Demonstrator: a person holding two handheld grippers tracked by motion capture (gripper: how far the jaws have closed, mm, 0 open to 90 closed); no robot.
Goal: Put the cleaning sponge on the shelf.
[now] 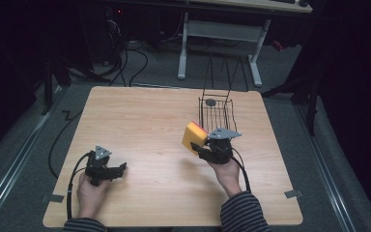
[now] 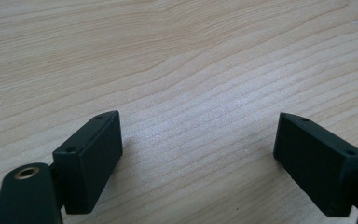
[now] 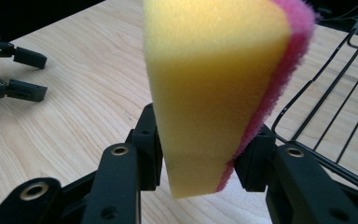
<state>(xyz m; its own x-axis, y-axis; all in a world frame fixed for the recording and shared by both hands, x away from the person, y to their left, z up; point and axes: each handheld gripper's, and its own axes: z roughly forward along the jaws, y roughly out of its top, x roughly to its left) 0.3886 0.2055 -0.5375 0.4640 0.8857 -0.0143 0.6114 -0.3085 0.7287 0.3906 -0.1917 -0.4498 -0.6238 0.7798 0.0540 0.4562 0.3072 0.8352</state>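
Observation:
A yellow sponge (image 1: 193,137) with a pink scouring side is pinched at its lower end in my right gripper (image 1: 204,148), held above the wooden table (image 1: 145,121) just left of a black wire basket (image 1: 217,113). In the right gripper view the sponge (image 3: 214,84) stands upright between the two pads, squeezed narrow where they press, and my right gripper (image 3: 198,154) is shut on it. My left gripper (image 1: 121,169) rests near the table's front left with its jaws apart. In its own view my left gripper (image 2: 198,149) is open over bare wood.
The wire basket has tall raised handles and a small dark round thing (image 1: 210,102) at its far end. Its rim (image 3: 326,93) lies close to the right of the sponge. Desk legs (image 1: 183,48) and cables lie on the floor beyond the table.

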